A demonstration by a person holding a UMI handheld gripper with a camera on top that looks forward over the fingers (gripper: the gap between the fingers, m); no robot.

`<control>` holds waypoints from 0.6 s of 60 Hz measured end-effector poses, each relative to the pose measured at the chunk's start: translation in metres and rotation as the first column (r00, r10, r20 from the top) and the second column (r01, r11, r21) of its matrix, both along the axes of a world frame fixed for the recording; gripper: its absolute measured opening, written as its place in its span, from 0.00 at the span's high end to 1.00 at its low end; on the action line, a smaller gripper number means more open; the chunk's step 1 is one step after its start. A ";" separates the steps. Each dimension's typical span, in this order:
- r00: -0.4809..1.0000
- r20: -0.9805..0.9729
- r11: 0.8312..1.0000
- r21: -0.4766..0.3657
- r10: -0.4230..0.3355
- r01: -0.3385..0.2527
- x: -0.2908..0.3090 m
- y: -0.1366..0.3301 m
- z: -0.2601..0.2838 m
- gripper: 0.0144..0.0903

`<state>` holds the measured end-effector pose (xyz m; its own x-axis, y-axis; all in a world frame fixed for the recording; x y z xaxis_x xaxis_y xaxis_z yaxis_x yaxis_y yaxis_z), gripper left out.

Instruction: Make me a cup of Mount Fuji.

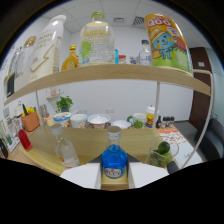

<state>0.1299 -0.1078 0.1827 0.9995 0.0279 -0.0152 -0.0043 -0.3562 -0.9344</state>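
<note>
Blue bottle lower centre of frame, upright, long axis vertical, between my gripper fingers. White pads flank it closely; cannot tell if both press. Counter beyond.

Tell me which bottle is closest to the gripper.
The blue bottle, standing between the fingers of the gripper. The clear bottle stands off to one side; others sit on the shelf.

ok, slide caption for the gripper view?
Gripper closed on a blue bottle above the wooden counter, under a bottle-lined shelf.
</note>
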 end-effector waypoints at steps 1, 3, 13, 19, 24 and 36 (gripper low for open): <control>1.000 -0.001 1.000 -0.001 -0.004 0.004 0.001 -0.001 0.000 0.71; 1.000 0.000 1.000 0.002 -0.010 0.010 0.002 -0.003 0.003 0.71; 1.000 -0.017 0.998 0.056 -0.010 0.011 0.005 -0.030 0.033 0.72; 1.000 -0.025 0.998 0.066 -0.019 0.021 0.006 -0.059 0.033 0.72; 0.999 -0.038 0.999 0.041 -0.023 0.024 0.006 -0.082 0.012 0.72; 0.999 -0.030 0.999 -0.041 -0.029 0.027 -0.005 -0.120 -0.050 0.72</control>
